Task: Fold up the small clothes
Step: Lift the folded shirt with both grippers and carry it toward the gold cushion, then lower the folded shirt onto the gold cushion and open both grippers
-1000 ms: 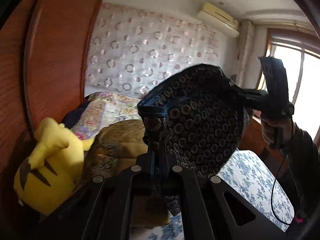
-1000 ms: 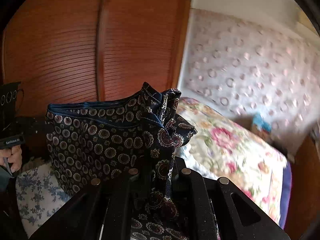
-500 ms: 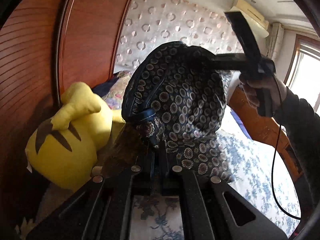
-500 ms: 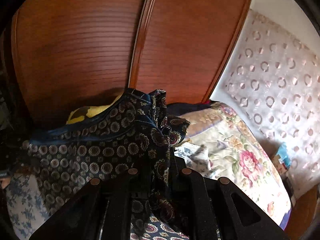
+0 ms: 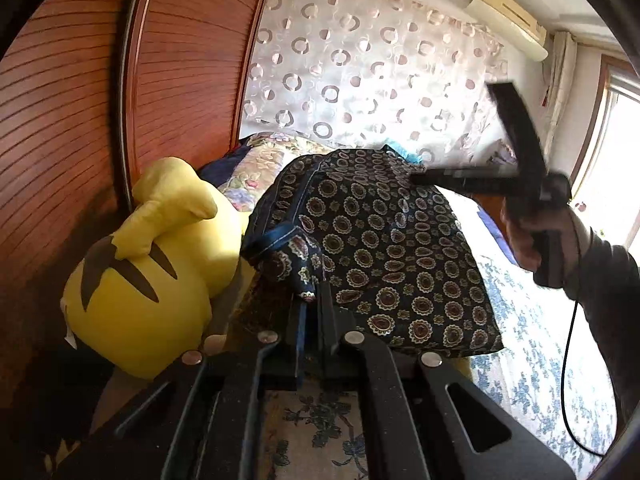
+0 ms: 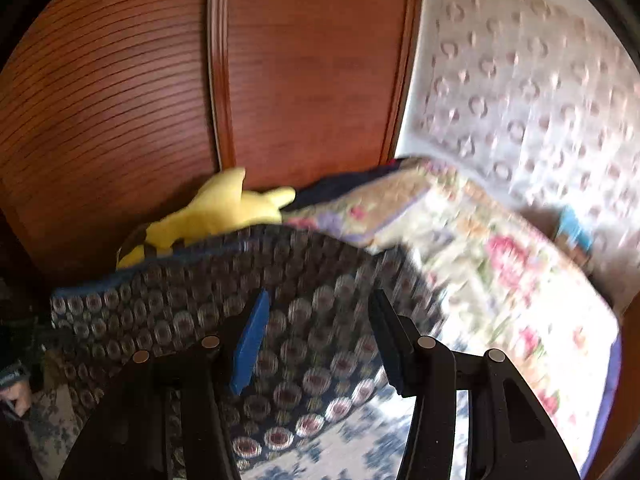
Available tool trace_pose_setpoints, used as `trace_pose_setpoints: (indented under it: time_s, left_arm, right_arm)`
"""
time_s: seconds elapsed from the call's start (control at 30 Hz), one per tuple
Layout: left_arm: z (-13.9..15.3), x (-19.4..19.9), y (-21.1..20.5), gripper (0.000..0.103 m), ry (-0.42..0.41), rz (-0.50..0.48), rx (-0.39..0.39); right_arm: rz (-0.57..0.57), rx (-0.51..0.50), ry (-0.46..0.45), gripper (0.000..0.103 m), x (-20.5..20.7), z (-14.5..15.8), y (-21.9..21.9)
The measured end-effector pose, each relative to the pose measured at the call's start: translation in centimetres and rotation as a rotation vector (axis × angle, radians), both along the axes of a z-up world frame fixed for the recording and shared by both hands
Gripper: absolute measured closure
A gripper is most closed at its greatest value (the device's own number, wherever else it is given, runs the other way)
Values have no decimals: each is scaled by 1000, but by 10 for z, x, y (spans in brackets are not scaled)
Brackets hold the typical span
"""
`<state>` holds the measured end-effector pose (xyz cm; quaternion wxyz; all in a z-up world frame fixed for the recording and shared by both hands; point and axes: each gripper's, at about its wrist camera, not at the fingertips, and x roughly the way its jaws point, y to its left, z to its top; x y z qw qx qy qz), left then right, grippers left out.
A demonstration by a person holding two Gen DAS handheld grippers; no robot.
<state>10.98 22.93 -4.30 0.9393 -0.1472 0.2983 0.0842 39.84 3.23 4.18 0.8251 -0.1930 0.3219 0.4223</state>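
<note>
A dark navy garment with round medallion print [image 5: 384, 248] is spread low over the bed. My left gripper [image 5: 312, 300] is shut on its near left corner, at the blue hem. In the right wrist view the garment [image 6: 224, 280] lies under and ahead of my right gripper [image 6: 320, 300], whose fingers stand wide apart with nothing between them. The right gripper also shows in the left wrist view [image 5: 416, 178], blurred, at the garment's far right corner.
A yellow plush toy [image 5: 152, 272] leans against the red-brown wooden headboard [image 5: 80, 120] at the left. A floral quilt [image 6: 500, 264] lies at the far side of the bed. The sheet is white with blue flowers [image 5: 532, 344]. A curtain with rings [image 5: 360, 80] hangs behind.
Both grippers have come down with the garment, which now spreads over the bed. My right gripper has opened and let go of its corner. The left stays shut on its corner.
</note>
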Motion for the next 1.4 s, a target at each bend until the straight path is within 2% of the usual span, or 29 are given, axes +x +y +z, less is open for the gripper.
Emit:
trace_pose_setpoints:
  time_s: [0.07,0.13,0.2,0.23,0.27,0.33,0.37,0.4,0.53,0.7,0.97,1.07,1.4]
  left_arm:
    - [2,0,-1,98,7,-3,13]
    - [5,-2,-3,96,7,0,34]
    - [11,-6,-7,87,-1,-1,67]
    - [12,-7,-7,75,-8,-2,77]
    - [14,-9,-7,58,-15,-4,85]
    - [20,-13,-10,43,-30,-6,106]
    - [22,-15,-12,27,-32,-9,115]
    - [24,-16,-14,16,-35,-10,125]
    - [32,-22,-26,14,-44,-13,181]
    - [41,-33,-43,14,-77,-37,194]
    - [39,-38,-81,14,-77,-95,199]
    - [37,-41,-97,14,-82,-124,193]
    - [43,-50,-154,14,-95,-223,195]
  right_arm:
    - [-13,2,50,50,7,-19,0]
    - [-27,-12,59,50,18,-39,2]
    - [-44,7,48,50,22,-46,3]
    - [-53,21,48,50,22,-48,13]
    - [-64,29,48,50,23,-47,15]
    - [-86,35,35,50,17,-46,13]
    - [-94,36,25,50,7,-41,14]
    - [-101,42,16,50,-4,-40,12]
    - [-123,90,-8,50,-42,-24,-13]
    - [-163,127,-46,49,-91,-12,-49]
    - [-246,145,-80,32,-178,-13,-109]
    - [-285,154,-91,28,-209,-15,-129]
    - [-475,212,-125,27,-292,-6,-185]
